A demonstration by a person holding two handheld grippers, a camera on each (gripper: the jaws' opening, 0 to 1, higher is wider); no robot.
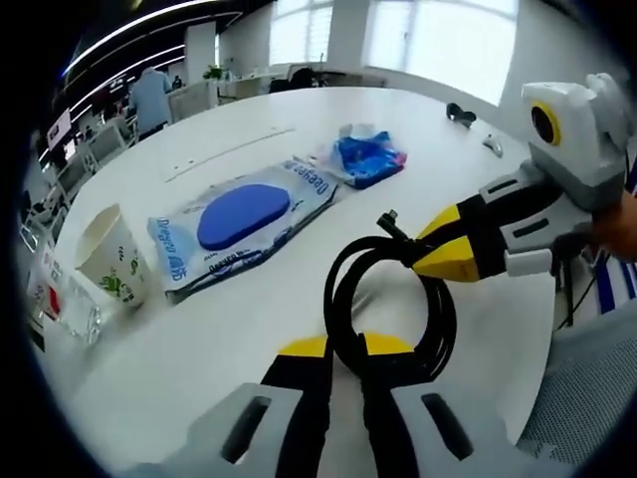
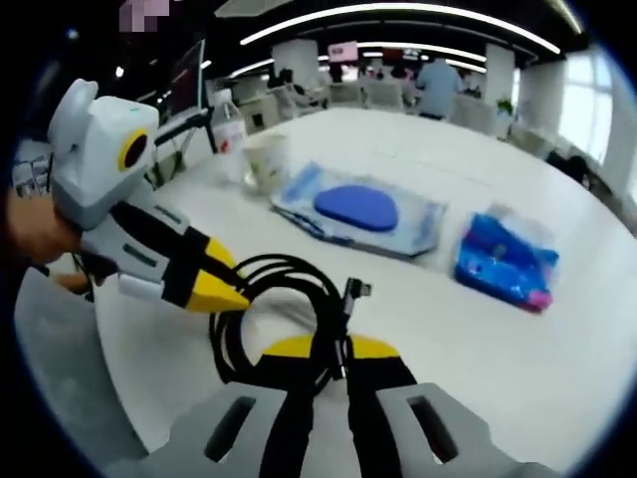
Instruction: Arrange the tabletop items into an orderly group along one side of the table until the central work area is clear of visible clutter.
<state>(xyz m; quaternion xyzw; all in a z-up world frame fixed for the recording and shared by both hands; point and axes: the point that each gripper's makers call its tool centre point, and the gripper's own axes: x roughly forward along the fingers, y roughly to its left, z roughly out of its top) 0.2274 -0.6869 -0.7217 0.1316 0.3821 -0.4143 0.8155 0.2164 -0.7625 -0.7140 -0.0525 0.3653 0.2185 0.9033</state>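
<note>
A coiled black cable (image 1: pixel 336 289) hangs just above the white table (image 1: pixel 249 339), held from two sides. My left gripper (image 1: pixel 343 347) is shut on the coil's near edge. Coming in from the right, my right gripper (image 1: pixel 430 249) is shut on the coil's far side, beside the cable's plug end. In the right gripper view, that gripper (image 2: pixel 330 349) clamps the cable (image 2: pixel 282 262) near the plug, and the left gripper (image 2: pixel 234 284) pinches it from the left. A clear packet with a blue oval pad (image 1: pixel 244 214) (image 2: pixel 358 209) lies flat beyond the cable.
A crumpled blue packet (image 1: pixel 366 157) (image 2: pixel 503 254) lies past the pad. A paper cup (image 1: pixel 111 257) (image 2: pixel 264 159) and a plastic bottle (image 2: pixel 227 124) stand near the table edge. A small black item (image 1: pixel 460 113) and a grey piece (image 1: pixel 493 146) sit far off. Chairs and people fill the background.
</note>
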